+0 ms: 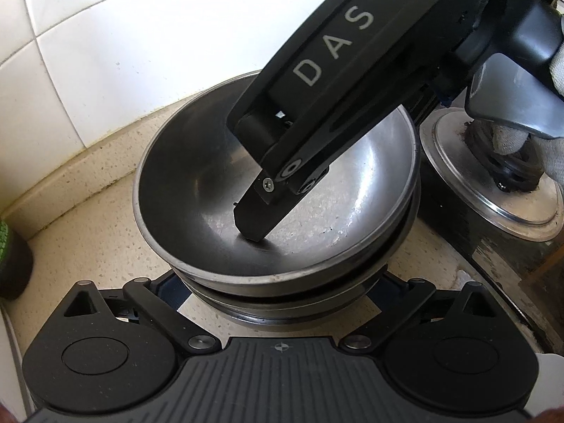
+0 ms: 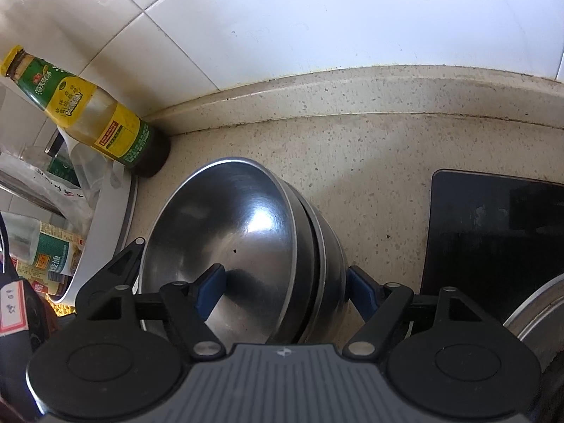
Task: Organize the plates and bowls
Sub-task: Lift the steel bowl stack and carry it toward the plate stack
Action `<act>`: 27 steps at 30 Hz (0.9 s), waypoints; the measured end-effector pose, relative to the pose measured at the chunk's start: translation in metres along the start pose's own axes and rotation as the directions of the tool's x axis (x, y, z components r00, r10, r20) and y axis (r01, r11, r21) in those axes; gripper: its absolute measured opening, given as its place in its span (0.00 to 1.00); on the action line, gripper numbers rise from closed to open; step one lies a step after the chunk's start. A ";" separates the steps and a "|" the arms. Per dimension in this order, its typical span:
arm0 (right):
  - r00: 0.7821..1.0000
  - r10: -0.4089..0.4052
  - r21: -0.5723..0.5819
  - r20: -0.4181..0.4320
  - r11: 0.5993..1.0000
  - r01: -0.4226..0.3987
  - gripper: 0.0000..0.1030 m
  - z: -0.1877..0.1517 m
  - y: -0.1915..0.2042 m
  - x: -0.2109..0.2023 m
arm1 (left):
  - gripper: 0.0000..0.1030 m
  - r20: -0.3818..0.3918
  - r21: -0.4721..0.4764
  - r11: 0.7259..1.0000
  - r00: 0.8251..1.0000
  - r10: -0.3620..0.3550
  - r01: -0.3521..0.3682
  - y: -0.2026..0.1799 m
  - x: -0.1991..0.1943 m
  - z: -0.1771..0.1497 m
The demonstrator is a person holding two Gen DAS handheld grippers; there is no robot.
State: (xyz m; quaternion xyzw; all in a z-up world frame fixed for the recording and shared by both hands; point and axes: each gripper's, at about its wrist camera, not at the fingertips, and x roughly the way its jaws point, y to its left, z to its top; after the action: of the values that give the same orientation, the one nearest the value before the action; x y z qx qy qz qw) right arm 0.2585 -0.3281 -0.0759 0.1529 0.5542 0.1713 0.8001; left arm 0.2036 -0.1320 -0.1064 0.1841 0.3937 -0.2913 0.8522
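A stack of steel bowls (image 1: 197, 190) sits on the speckled counter near the tiled wall. The same stack fills the middle of the right wrist view (image 2: 246, 218). My right gripper (image 2: 282, 290) straddles the stack's rim: one blue-padded finger (image 2: 211, 290) is inside the top bowl, the other (image 2: 363, 296) outside the stack, wide apart. In the left wrist view that finger (image 1: 257, 218) touches the top bowl's floor. My left gripper (image 1: 282, 292) sits low in front of the stack, fingers spread wide on either side of its base, tips hidden under the bowls.
A pot lid with a black knob (image 1: 493, 183) lies right of the bowls on a black cooktop (image 2: 493, 232). A yellow-green sauce bottle (image 2: 88, 112) stands in the corner at left, with jars and a white dish edge (image 2: 102, 218) beside it.
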 end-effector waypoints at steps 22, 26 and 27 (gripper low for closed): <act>0.993 0.007 -0.036 0.115 0.999 -0.003 0.77 0.023 0.015 -0.038 | 0.98 0.090 -0.039 0.998 0.994 0.056 -0.053 -0.006 -0.023 0.020; 0.991 0.010 -0.051 0.133 0.999 -0.003 0.77 0.024 0.022 -0.049 | 0.98 0.109 -0.040 0.997 0.991 0.073 -0.069 -0.009 -0.031 0.023; 0.990 0.011 -0.056 0.137 0.998 -0.004 0.77 0.024 0.024 -0.051 | 0.98 0.112 -0.039 0.996 0.991 0.078 -0.074 -0.010 -0.034 0.023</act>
State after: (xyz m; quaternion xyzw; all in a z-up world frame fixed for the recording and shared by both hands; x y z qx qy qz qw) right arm 0.2621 -0.3304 -0.0142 0.1444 0.4921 0.1787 0.8397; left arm 0.1925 -0.1406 -0.0661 0.1671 0.3424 -0.2616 0.8868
